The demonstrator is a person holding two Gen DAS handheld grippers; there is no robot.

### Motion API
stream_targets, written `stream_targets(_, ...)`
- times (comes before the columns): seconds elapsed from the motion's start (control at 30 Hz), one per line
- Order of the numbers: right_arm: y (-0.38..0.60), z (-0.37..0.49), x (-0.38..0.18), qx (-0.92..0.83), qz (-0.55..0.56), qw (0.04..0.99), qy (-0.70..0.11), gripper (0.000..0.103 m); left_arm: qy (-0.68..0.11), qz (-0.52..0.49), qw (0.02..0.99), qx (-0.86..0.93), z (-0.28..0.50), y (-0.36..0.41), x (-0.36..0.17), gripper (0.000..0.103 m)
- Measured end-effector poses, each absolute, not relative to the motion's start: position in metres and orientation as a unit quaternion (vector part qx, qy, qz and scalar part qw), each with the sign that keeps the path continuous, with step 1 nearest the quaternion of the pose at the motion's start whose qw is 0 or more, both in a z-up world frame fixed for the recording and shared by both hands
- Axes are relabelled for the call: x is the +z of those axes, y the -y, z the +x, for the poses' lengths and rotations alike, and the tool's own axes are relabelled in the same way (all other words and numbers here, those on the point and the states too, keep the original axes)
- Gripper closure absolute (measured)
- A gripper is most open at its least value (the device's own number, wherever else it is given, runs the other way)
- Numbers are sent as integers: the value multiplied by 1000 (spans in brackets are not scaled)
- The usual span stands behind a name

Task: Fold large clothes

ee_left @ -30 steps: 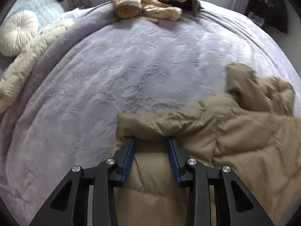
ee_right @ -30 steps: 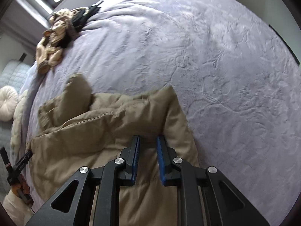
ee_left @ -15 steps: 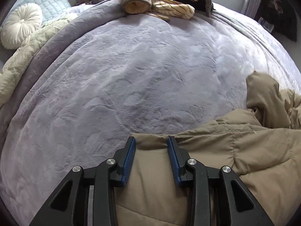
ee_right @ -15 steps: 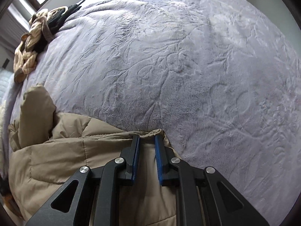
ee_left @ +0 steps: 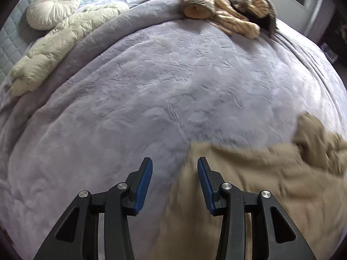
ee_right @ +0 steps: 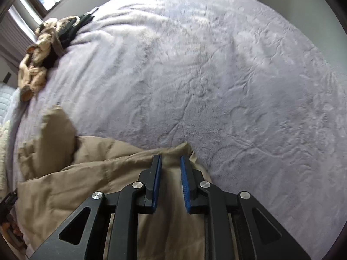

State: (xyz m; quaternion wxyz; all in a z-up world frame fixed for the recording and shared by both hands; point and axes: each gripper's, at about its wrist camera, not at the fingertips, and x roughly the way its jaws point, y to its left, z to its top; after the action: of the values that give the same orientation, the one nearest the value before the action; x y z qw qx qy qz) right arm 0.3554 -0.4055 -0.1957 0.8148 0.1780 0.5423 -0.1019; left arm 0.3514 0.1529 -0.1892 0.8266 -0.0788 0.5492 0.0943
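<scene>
Left wrist view shows the tan quilted puffer jacket [ee_left: 249, 186] lying on the pale lilac plush bedspread [ee_left: 151, 99], at the near right part of the bed, with its corner under the left gripper [ee_left: 174, 169]. The fingers of this gripper stand wide apart and hold nothing; only the right one is over the cloth. In the right wrist view the right gripper [ee_right: 171, 162] has its fingers a little apart with the jacket's edge [ee_right: 173, 151] between them, but I judge they are not pressing it. The jacket looks soft, thick and light, and its smooth shell may slip, so a hold is best taken at a seam or a hem corner, with a deep bite. A raised flap [ee_right: 57, 130], maybe a sleeve or a hood, I cannot identify. The near part of the jacket is hidden by the gripper bodies, and it is blurred in the left view. A pile of beige striped clothes [ee_left: 225, 6] lies at the far edge.
</scene>
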Motion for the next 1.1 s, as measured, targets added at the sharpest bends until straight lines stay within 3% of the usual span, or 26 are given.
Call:
stream_targets(0.13,401,328,-169,-84,195,825,-524,68,-552,-72,828,65,314,-141,-170,58)
stream_targets(0.5,375,240,-142,-55,227,814,-533,64,-590,-91,802,24,210,-91,-160,58)
stream_targets(0.63,360,214,-132,-38,220,814,-536,57,-590,-86,802,16,190,-79,-151,57)
stream_targets(0.67,357,208,-130,-33,222,813,-537,56,-592,-86,801,18,183,-76,-148,43)
stream_targets(0.7,355,203,-129,-28,226,811,-539,56,-590,-86,803,25,179,-74,-145,20)
stream_targets(0.73,353,197,-129,-24,231,808,-542,55,-583,-85,807,32,174,-74,-140,14)
stream_targets(1.1,345,145,-147,-5,261,773,-578,48,-595,-83,798,47,135,-48,-131,13)
